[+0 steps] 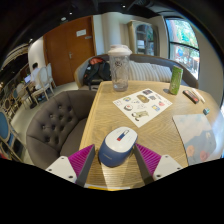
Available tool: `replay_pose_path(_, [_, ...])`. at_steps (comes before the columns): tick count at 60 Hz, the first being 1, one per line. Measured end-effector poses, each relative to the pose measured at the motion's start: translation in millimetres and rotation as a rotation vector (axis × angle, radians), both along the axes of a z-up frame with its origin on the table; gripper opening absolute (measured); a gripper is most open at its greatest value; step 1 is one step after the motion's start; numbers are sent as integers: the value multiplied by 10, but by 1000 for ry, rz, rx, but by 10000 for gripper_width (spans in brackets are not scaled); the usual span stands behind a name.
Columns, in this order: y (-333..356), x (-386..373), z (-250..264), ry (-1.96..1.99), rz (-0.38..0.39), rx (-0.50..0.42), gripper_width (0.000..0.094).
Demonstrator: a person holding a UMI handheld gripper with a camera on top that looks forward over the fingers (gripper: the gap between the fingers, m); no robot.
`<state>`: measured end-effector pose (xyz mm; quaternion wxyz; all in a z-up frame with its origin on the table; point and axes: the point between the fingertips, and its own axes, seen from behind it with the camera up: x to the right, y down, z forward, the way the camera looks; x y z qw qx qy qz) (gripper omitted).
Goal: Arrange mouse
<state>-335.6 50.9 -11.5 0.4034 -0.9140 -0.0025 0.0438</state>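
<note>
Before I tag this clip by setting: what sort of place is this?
Probably a lounge or café-style room: a wooden table with tufted seats around it, a wooden door behind. The mouse lies between the open gripper fingers.

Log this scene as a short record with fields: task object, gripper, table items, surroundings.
task object: mouse, grey and blue, on the wooden table
gripper: gripper open; the mouse stands between its fingers, gaps at both sides
ahead of mouse: printed sheet
far end of table: clear jug
right side of table: green can, a dark item near it, too small to identify
left of table: grey tufted chair
background: wooden door, window
</note>
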Motion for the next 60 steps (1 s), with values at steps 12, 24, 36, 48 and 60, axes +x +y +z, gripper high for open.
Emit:
replay_pose_path(12, [386,-9,-34,-33,-13,20,769])
replay_pose_path(24, [588,43,-7,34,-29,29,550])
replay_pose_path(36, [564,17,-60,-20,78,0,481])
replay_pose_path(48, [530,22,405,7,250,-9,382])
replay_pose_path(60, [869,1394,2038,11,204,257,381])
